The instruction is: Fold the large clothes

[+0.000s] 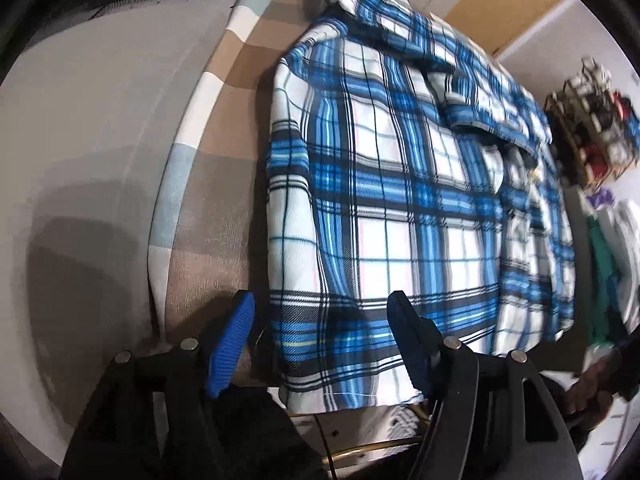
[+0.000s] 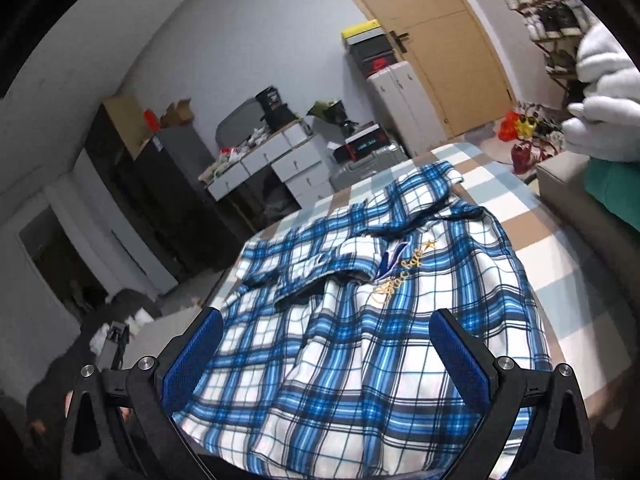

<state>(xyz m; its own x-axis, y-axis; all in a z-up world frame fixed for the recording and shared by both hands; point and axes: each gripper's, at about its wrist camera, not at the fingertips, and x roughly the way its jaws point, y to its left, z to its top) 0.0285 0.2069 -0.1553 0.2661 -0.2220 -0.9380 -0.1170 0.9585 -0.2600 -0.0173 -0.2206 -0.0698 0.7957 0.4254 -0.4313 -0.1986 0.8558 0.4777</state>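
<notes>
Nearest the cameras: left gripper (image 1: 322, 344) and right gripper (image 2: 326, 354), both with jaws spread wide and nothing between the blue pads (image 2: 192, 356).
Left gripper: over the shirt's near hem, at the corner toward the bare side of the bed.
Right gripper: above the shirt's near edge, its fingers either side of the cloth without touching it, as far as can be told.
Shirt (image 1: 400, 200): blue and white plaid, lying partly folded on the checked bedspread (image 1: 224, 128), with a gold embroidered logo (image 2: 394, 272) facing up.
Farther off: a cluttered desk with drawers (image 2: 272, 160), then a wooden door (image 2: 448, 40).
</notes>
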